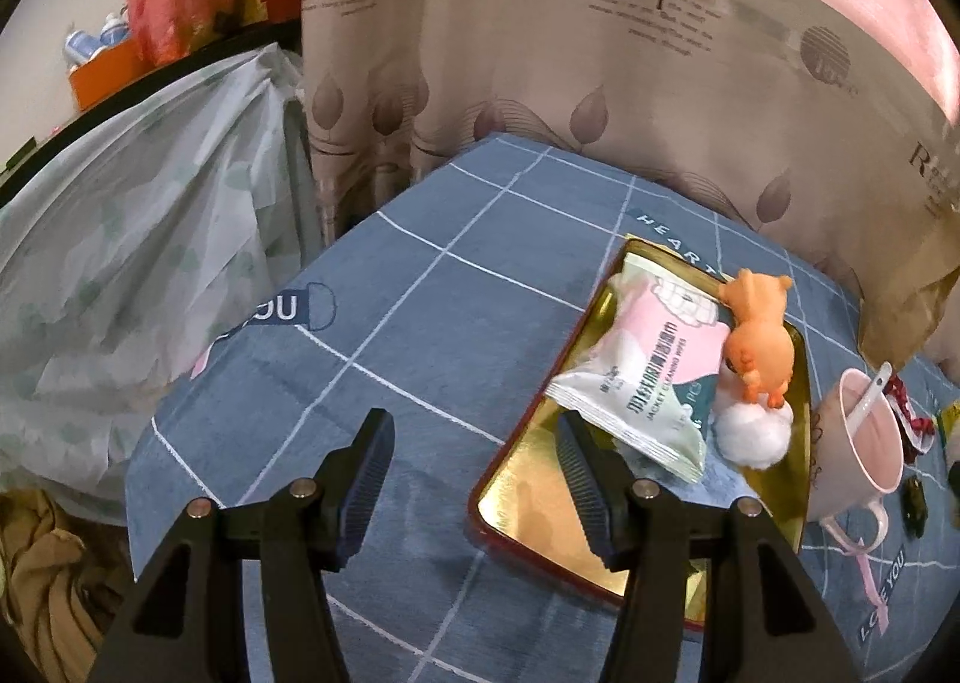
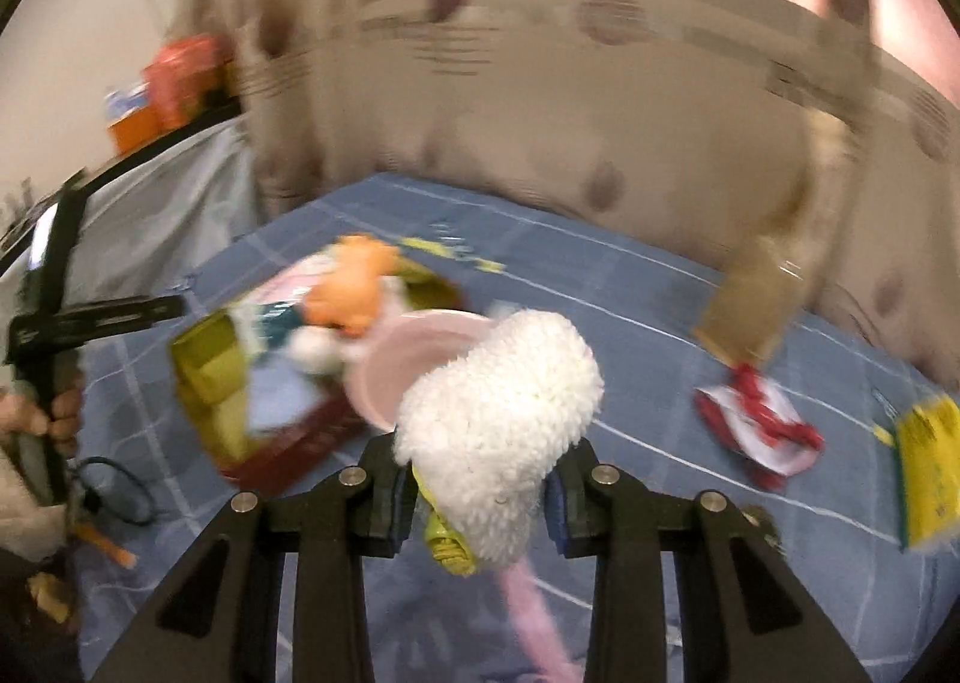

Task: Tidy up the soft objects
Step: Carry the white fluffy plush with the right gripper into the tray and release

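I have the fluffy white plush (image 2: 501,419) clamped in my right gripper (image 2: 480,494), lifted above the blue checked cloth (image 2: 630,287). Its long axis runs up and away from the jaws, the rounded end leaning toward the far right, while a pink tail and a yellow-green bit hang below the pads. That view is blurred, so finer detail escapes me. Behind the plush I see the pink cup (image 2: 408,365), and left of it the gold tray (image 2: 207,377).

My left gripper (image 1: 474,479) hangs empty with jaws spread wide over the tray's (image 1: 528,509) near edge. In the tray lie a wipes packet (image 1: 636,377), an orange toy animal (image 1: 759,341) and a white cotton ball (image 1: 753,434) touching the toy's underside. The cup (image 1: 864,443), holding a spoon (image 1: 867,404), stands just right of the tray.
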`<act>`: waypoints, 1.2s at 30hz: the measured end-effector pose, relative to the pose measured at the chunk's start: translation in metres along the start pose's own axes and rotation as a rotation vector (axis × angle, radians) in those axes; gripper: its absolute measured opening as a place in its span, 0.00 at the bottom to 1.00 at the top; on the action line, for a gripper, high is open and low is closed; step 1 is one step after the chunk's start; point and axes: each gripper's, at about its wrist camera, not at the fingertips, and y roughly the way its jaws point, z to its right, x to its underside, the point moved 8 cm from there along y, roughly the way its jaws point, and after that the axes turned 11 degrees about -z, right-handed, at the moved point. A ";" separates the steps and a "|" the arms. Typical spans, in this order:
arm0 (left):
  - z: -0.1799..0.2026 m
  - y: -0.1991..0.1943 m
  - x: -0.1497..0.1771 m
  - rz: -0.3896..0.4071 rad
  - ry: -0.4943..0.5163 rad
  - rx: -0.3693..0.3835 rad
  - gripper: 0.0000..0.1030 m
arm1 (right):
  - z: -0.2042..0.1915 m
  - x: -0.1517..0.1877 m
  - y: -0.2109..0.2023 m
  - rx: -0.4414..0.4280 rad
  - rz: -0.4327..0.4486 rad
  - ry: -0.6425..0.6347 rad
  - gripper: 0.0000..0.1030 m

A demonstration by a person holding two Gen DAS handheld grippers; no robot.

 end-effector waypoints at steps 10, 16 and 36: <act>-0.027 0.003 -0.005 -0.004 -0.081 -0.018 0.56 | -0.090 -0.020 0.035 -0.120 -0.044 -0.132 0.30; -0.040 0.004 -0.005 -0.007 -0.135 -0.014 0.56 | -0.123 -0.021 0.059 -0.149 -0.093 -0.178 0.30; -0.043 0.007 -0.005 -0.028 -0.153 0.000 0.56 | -0.136 -0.018 0.133 -0.076 -0.206 -0.202 0.30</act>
